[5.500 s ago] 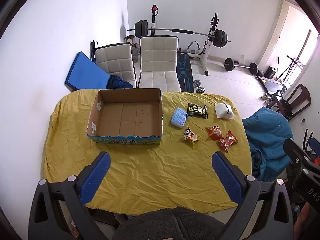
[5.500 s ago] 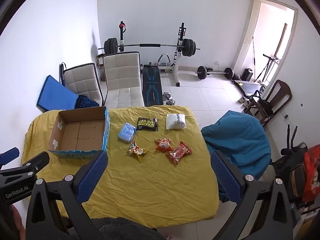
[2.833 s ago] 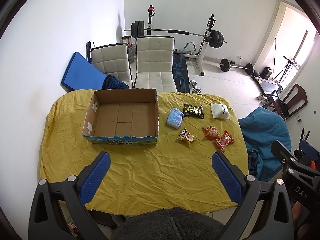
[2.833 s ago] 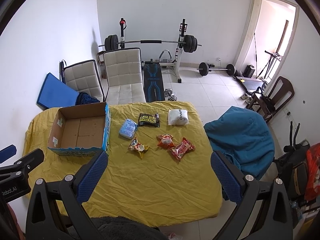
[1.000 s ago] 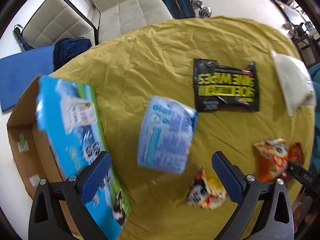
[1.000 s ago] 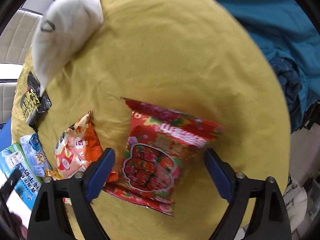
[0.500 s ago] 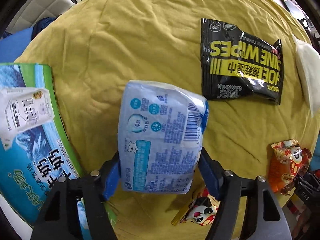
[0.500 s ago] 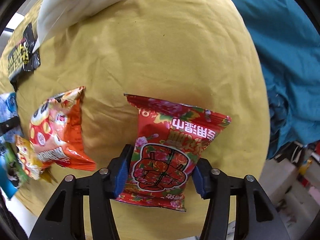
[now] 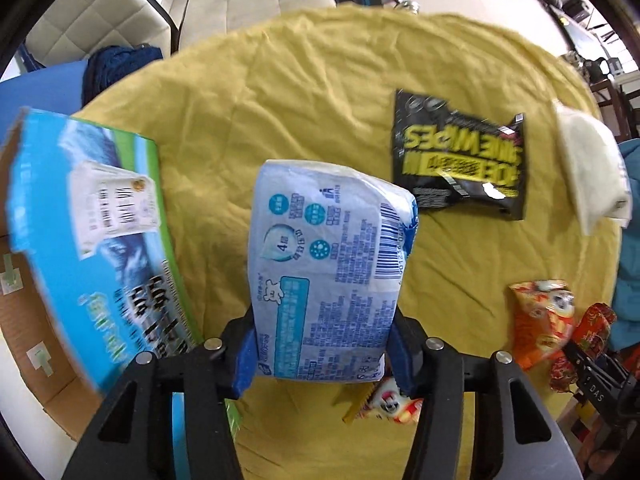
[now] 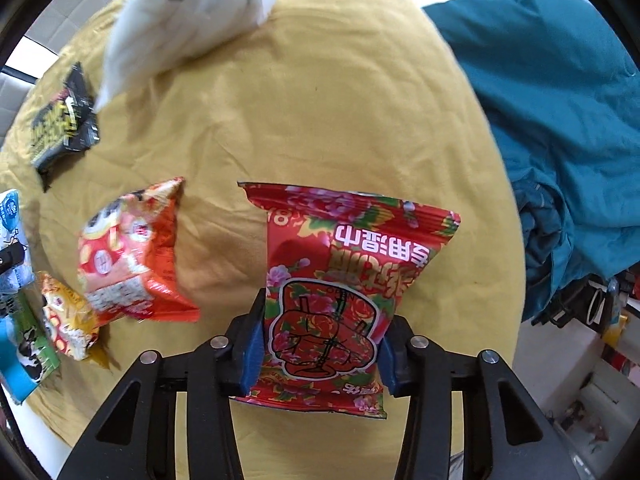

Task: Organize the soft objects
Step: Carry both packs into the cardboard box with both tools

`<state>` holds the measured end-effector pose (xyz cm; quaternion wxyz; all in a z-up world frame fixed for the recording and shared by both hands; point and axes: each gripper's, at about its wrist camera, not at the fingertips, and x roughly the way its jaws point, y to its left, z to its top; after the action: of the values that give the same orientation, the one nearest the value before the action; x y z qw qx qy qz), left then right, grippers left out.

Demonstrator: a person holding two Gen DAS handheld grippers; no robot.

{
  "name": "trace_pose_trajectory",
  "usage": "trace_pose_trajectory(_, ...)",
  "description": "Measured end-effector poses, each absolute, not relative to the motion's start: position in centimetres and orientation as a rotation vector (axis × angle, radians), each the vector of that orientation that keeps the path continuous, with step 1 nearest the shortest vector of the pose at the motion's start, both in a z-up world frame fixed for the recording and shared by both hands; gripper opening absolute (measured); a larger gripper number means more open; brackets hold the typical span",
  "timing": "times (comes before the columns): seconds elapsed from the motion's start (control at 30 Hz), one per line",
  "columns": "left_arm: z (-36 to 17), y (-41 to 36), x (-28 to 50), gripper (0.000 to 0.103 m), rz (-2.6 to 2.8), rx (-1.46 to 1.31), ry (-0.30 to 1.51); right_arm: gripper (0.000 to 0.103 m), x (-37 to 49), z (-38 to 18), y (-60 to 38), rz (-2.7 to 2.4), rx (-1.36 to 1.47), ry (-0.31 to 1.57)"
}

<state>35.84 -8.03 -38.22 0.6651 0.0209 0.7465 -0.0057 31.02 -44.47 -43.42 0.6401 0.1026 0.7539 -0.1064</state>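
My left gripper (image 9: pixel 326 356) points down at the yellow tablecloth (image 9: pixel 312 92), its jaws still closing on the pale blue tissue pack (image 9: pixel 328 264), whose sides its blue pads pinch. The open cardboard box (image 9: pixel 100 232) with blue printed walls stands just left of it. My right gripper (image 10: pixel 320 350) also points down, jaws still closing, with the red flowered snack bag (image 10: pixel 344 280) squeezed between its pads and held slightly above the cloth (image 10: pixel 328 92).
A black wipes pack (image 9: pixel 460 164), a white pouch (image 9: pixel 592 164), an orange snack bag (image 10: pixel 132 252) and a small yellow one (image 10: pixel 68 324) lie on the cloth. A teal beanbag (image 10: pixel 560 120) sits past the table's right edge. White chairs (image 9: pixel 240 8) stand behind.
Both grippers dropped from high over the table to the packs and closed: the left onto the blue tissue pack, the right onto the red snack bag, which has lifted slightly.
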Motion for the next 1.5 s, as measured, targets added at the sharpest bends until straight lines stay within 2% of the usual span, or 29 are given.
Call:
trace_pose_trajectory(0.37, -27.4, -5.9, 30.3, 0.051, -0.077, -0.058, 1.54, 0.048, 29.2, -34.7, -42.0, -0.1, 0.175, 1.569)
trace_pose_trajectory(0.53, -25.1, -4.3, 28.0, 0.051, -0.078, -0.117, 1.508, 0.048, 29.3, -29.6, -37.3, 0.025, 0.15, 1.495)
trace_pose_trajectory(0.6, -25.8, -3.5, 27.6, 0.051, -0.071, -0.151, 1.499, 0.048, 29.5, -28.1, -34.8, 0.072, 0.147, 1.472)
trace_pose_trajectory(0.8, -24.5, 2.2, 26.4, 0.051, -0.045, -0.222, 1.471, 0.048, 30.6, -25.4, -26.1, 0.183, 0.129, 1.442)
trace_pose_trajectory(1.13, -25.3, 14.4, 28.1, 0.051, 0.036, -0.28, 1.497, 0.048, 34.9, -26.4, -9.8, 0.31, 0.082, 1.487)
trace_pose_trajectory(1.5, -33.0, 22.7, 32.7, 0.051, 0.007, -0.38, 1.621, 0.048, 40.1, -34.4, 1.7, 0.34, 0.056, 1.585)
